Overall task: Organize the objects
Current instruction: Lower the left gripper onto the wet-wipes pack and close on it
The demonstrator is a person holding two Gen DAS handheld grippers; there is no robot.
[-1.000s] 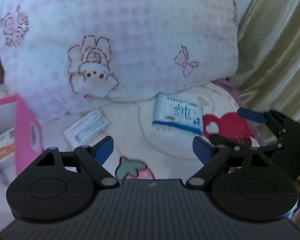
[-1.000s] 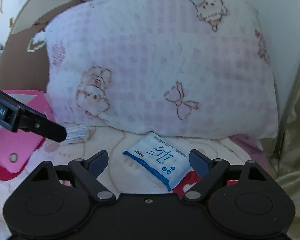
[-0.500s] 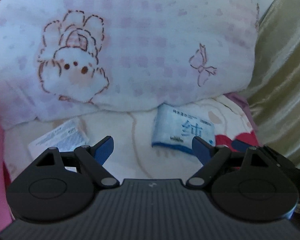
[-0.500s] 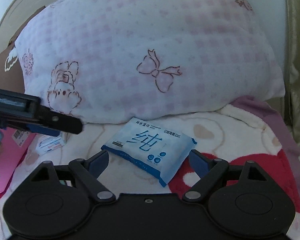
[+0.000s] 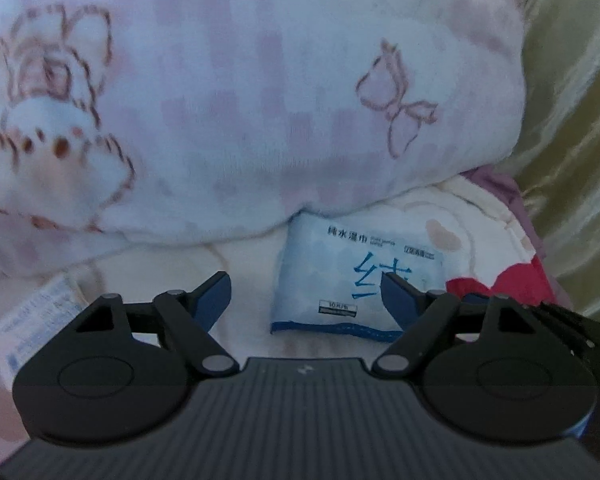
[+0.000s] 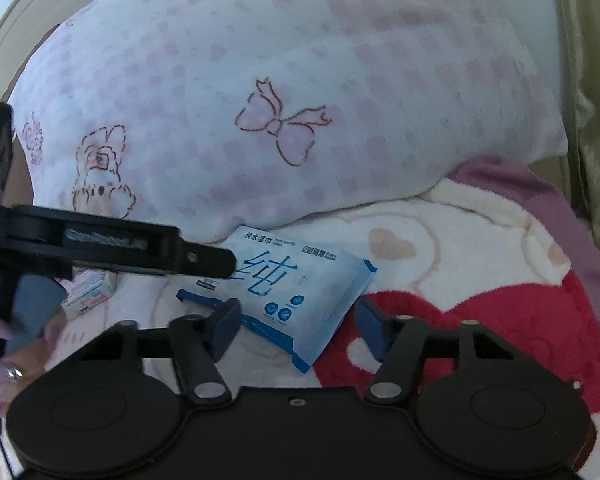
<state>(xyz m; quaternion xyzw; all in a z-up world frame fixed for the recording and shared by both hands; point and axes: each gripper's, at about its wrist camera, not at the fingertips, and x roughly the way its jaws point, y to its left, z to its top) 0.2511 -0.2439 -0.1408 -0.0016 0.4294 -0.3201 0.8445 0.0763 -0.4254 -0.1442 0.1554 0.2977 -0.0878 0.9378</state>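
Note:
A pale blue pack of wet wipes (image 5: 340, 280) (image 6: 296, 288) lies flat on the fleece blanket (image 6: 460, 248), its far end against the pink checked pillow (image 5: 260, 100) (image 6: 300, 100). My left gripper (image 5: 306, 296) is open and empty, low over the blanket, its right finger over the pack's near right part. My right gripper (image 6: 296, 324) is open and empty, with the pack's near corner between its fingers. A small white and blue box (image 5: 32, 320) (image 6: 90, 290) lies to the left of the pack.
The left gripper's arm (image 6: 120, 248) crosses the right wrist view from the left, just over the pack's far left corner. A gold curtain (image 5: 572, 120) hangs at the right. The blanket has red heart patches (image 6: 480, 320).
Both grippers have moved forward and lower toward the wipes pack, which now looks larger. The pink item at the left has left both views. Both stay open.

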